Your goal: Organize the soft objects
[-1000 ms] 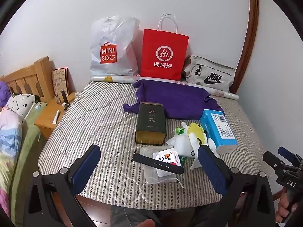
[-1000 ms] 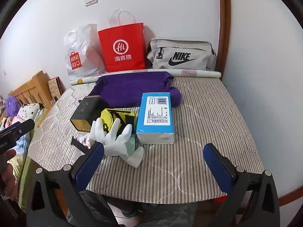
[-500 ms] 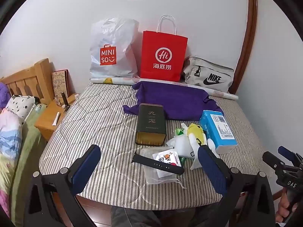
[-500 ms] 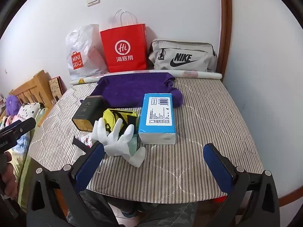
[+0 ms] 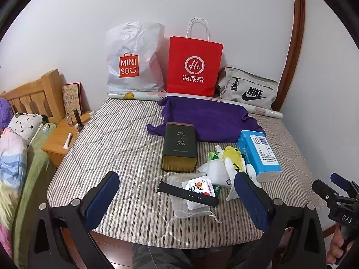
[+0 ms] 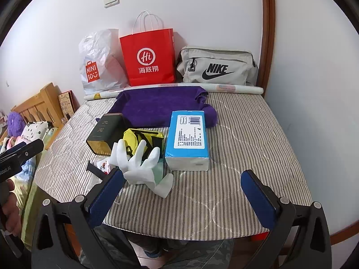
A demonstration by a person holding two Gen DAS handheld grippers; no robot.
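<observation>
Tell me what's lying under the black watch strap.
The black watch strap lies across a white snack packet resting on a clear drawstring pouch. Whatever else the pouch holds is covered.

Striped quilted cloth (image 5: pixel 116 148) over the surface, matt, stitched in curved lines. Purple towel (image 5: pixel 208 116): soft napped fabric, matt. Dark tin (image 5: pixel 180 150): smooth, satin sheen, metallic gold rim. Blue tissue pack (image 6: pixel 188 139): glossy plastic film. White glove (image 6: pixel 136 163): matt knit. Black strap (image 5: pixel 188 194): smooth, rubbery. Red bag (image 5: pixel 194 67): matt paper; white bag (image 5: pixel 134 60): crinkled glossy plastic. Headboard (image 5: pixel 33 96): varnished wood. Fingers (image 6: pixel 258 199) padded blue, textured.
</observation>
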